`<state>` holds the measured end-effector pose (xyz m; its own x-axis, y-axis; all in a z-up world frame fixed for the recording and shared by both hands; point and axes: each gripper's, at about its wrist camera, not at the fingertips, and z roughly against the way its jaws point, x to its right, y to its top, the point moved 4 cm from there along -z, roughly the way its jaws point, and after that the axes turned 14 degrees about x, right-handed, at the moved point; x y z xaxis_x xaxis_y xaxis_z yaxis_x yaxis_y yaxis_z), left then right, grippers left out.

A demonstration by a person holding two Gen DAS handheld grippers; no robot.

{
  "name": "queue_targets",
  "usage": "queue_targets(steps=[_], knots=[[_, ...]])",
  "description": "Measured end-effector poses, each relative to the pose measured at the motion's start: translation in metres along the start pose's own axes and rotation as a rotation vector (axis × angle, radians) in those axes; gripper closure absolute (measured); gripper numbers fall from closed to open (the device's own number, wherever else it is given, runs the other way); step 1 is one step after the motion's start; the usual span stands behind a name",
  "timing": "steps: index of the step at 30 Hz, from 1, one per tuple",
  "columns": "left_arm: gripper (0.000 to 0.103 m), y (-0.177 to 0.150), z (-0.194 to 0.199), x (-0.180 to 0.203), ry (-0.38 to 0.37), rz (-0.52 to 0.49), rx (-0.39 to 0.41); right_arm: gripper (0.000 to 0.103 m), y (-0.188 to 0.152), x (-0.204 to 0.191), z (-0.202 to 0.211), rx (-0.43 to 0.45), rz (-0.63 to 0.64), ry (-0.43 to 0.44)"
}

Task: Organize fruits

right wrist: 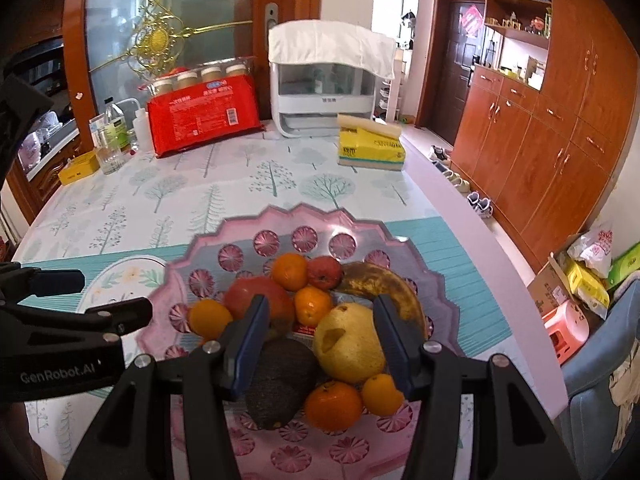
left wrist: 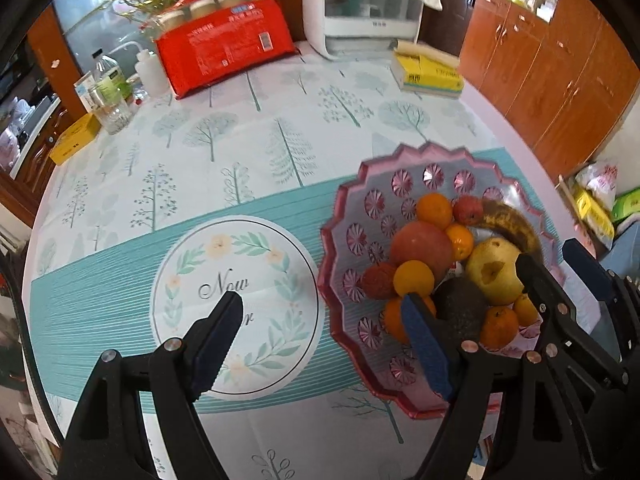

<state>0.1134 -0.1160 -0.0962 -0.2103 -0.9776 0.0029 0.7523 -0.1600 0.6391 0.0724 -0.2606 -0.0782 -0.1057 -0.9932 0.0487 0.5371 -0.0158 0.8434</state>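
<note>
The pink scalloped plastic fruit tray (right wrist: 280,216) sat on the tree-printed worktop (left wrist: 240,128) with the fruit heaped toward its near side: a yellow pear with a brown scar (right wrist: 349,342), a dark rough-skinned avocado (right wrist: 280,384), a large red-orange round fruit (right wrist: 256,300), a browned, overripe banana (right wrist: 384,284) and several small orange mandarins (right wrist: 332,406).

The right claw (right wrist: 320,346) hung over the heap with its blue-padded fingers (right wrist: 250,348) spread wide and holding nothing. In the right wrist view the pear and the avocado lay between those fingers, the pear toward 1 o'clock and the avocado toward 7 o'clock. The avocado's long axis seemed to run roughly from 12 to 6 o'clock, along the claw's reach. The banana curved behind the pear at about 1 o'clock, just past the right finger.

The left claw (left wrist: 320,344) was also spread and empty, over the round floral emblem (left wrist: 236,304) printed on the cloth. From it the fruit lay off at 3 o'clock, with only its right finger reaching over the tray's rim.

By my reading, the right claw was plainly the nearer one, and the pear or avocado was its likeliest pick. With the two fruits touching between the fingers, closing could catch both.
</note>
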Motion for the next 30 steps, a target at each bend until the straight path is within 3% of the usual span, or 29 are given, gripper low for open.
queue_targets(steps=[8,10,14,21,30], knots=[[0.019,0.008,0.044,-0.018,0.001,0.062,0.059,0.048,0.034,-0.007,0.028,-0.011,-0.011,0.085],[0.013,0.01,0.055,-0.022,0.024,0.069,0.078,0.048,0.04,-0.01,0.035,-0.009,-0.01,0.097],[0.011,0.013,0.081,-0.033,0.086,0.079,0.128,0.048,0.054,-0.021,0.055,-0.012,-0.026,0.152],[0.009,0.016,0.115,-0.053,0.137,0.118,0.189,0.048,0.064,-0.045,0.08,-0.009,-0.03,0.221],[0.009,0.008,0.133,-0.064,0.186,0.129,0.198,0.045,0.063,-0.058,0.085,-0.041,-0.049,0.254]])
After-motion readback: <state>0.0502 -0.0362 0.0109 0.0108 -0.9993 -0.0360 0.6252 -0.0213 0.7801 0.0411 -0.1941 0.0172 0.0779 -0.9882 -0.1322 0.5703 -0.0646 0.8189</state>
